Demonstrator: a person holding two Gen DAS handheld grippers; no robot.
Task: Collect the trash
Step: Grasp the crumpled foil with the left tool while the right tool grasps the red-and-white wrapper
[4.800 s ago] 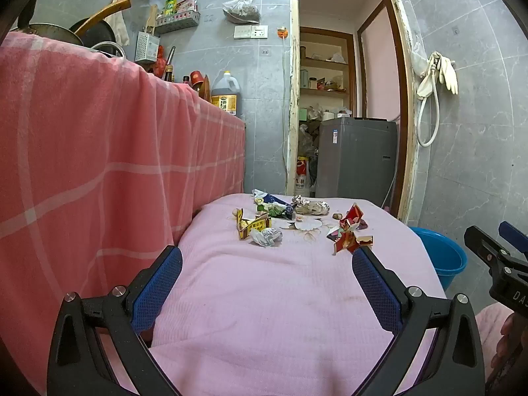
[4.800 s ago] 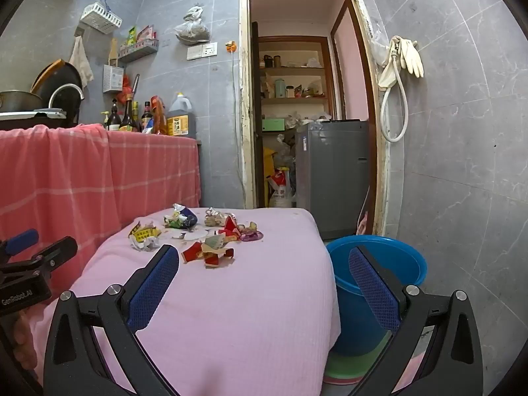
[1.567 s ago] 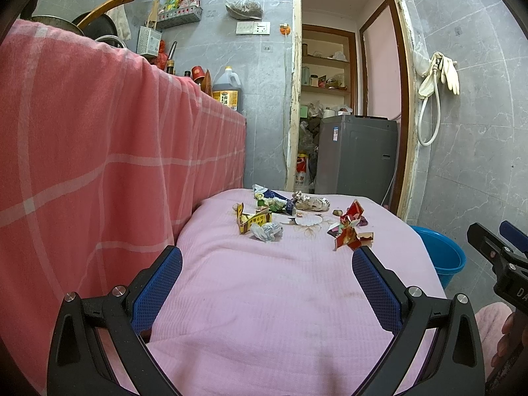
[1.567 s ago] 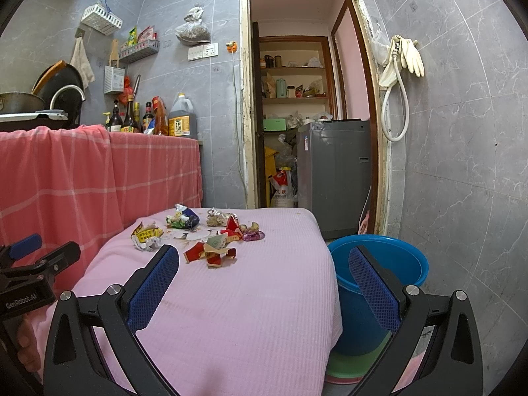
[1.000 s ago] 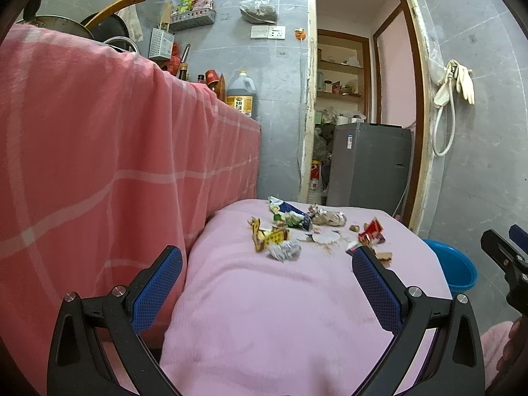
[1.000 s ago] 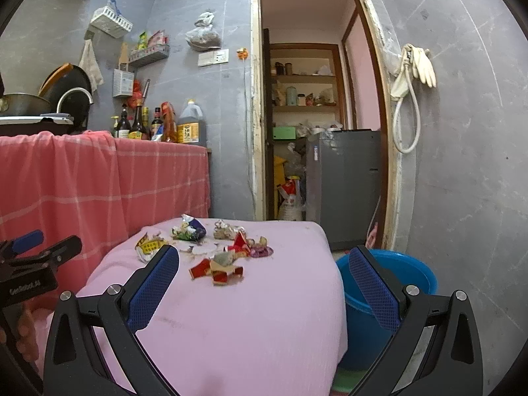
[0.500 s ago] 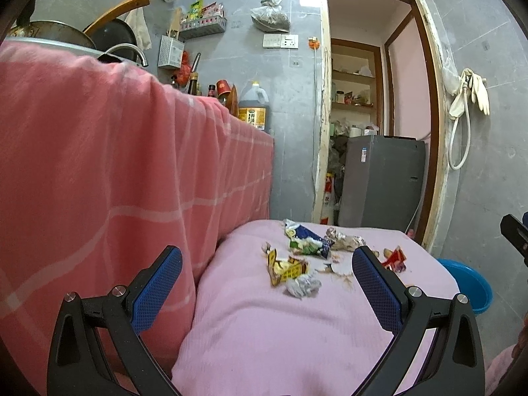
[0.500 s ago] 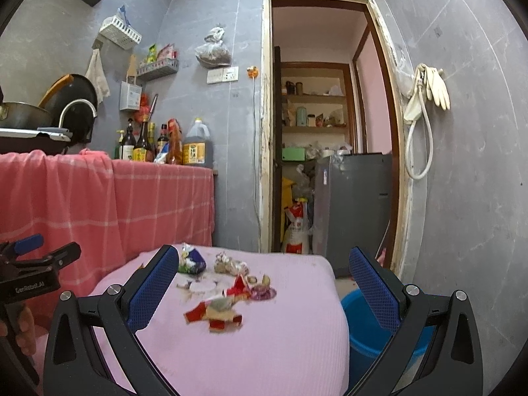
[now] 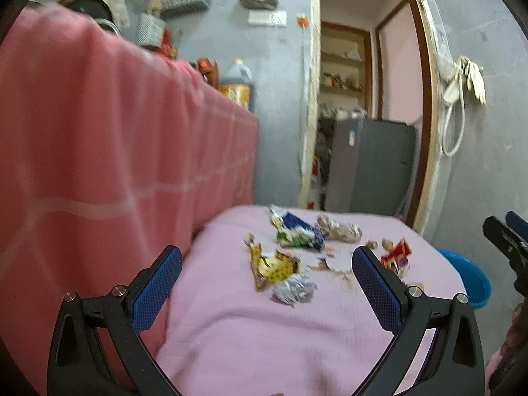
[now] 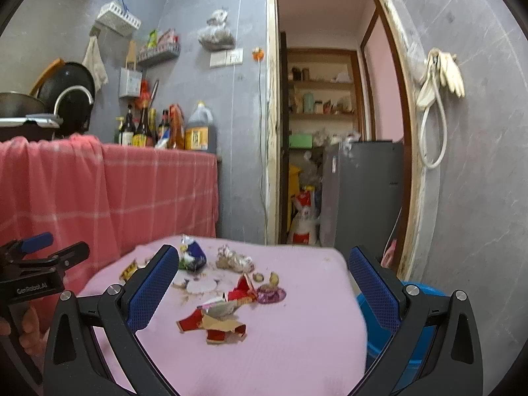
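Trash lies in a small heap on a table with a pink cloth (image 9: 264,336) over it. In the left wrist view a yellow wrapper (image 9: 272,265) sits beside a crumpled grey wrapper (image 9: 293,292), and a blue and green bag (image 9: 297,231) lies farther back next to a silvery crumpled ball (image 9: 340,229). A red wrapper (image 9: 396,254) lies to the right, partly hidden behind one blue pad. In the right wrist view torn red and brown paper (image 10: 214,325) is the nearest piece, with a small purple cup (image 10: 272,292) just behind it and a white round lid (image 10: 201,285) to its left.

Both tools hang above the near end of the table, apart from the trash. The left gripper (image 9: 267,283) has its jaws spread wide and holds nothing. The right gripper (image 10: 264,287) also has its jaws spread wide and holds nothing.

A blue bucket (image 10: 425,297) stands on the floor just beside the table, on the right. A tall counter under a red checked cloth (image 10: 132,191) stands close on the left, with bottles (image 10: 145,128) on top. Behind the table an open doorway shows a grey washing machine (image 10: 363,191). White gloves (image 10: 444,69) hang on the right wall
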